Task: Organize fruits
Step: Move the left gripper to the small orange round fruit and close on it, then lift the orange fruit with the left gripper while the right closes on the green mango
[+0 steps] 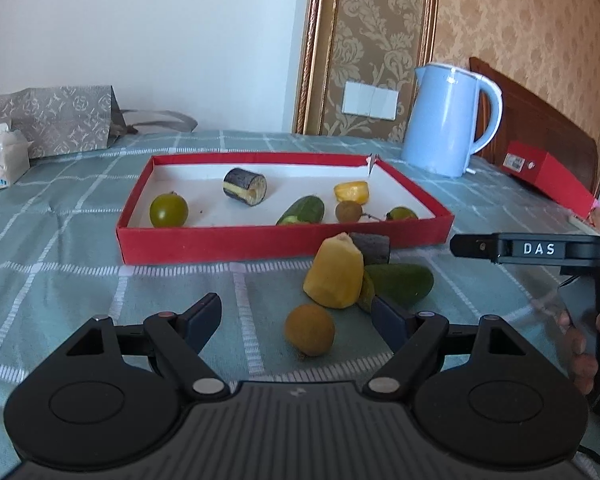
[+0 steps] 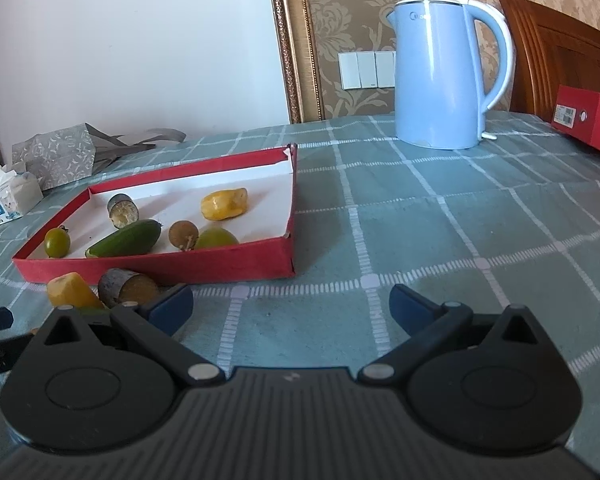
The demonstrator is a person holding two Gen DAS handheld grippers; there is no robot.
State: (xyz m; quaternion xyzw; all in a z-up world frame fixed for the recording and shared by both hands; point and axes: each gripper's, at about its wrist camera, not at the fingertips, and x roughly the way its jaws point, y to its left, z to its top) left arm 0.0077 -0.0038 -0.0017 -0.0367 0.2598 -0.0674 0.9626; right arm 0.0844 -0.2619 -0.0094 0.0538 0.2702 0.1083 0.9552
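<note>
A red tray (image 1: 260, 240) with a white floor holds a green tomato (image 1: 168, 210), a dark sugarcane piece (image 1: 245, 186), a cucumber (image 1: 302, 210), a yellow fruit piece (image 1: 352, 192), a brown longan (image 1: 348, 211) and another green fruit (image 1: 401, 213). In front of it lie a yellow peeled piece (image 1: 334, 277), a grey sugarcane piece (image 1: 370, 248), a green avocado-like fruit (image 1: 402, 284) and a brown longan (image 1: 309, 330). My left gripper (image 1: 296, 316) is open, with the front longan between its fingers. My right gripper (image 2: 290, 304) is open and empty, right of the tray (image 2: 220, 264).
A light blue kettle (image 1: 448, 120) stands behind the tray at the right. A red box (image 1: 548, 176) lies at the far right. A patterned paper bag (image 1: 60, 120) and a tissue pack (image 1: 0, 164) sit at the back left. The green checked tablecloth (image 2: 460, 240) covers the table.
</note>
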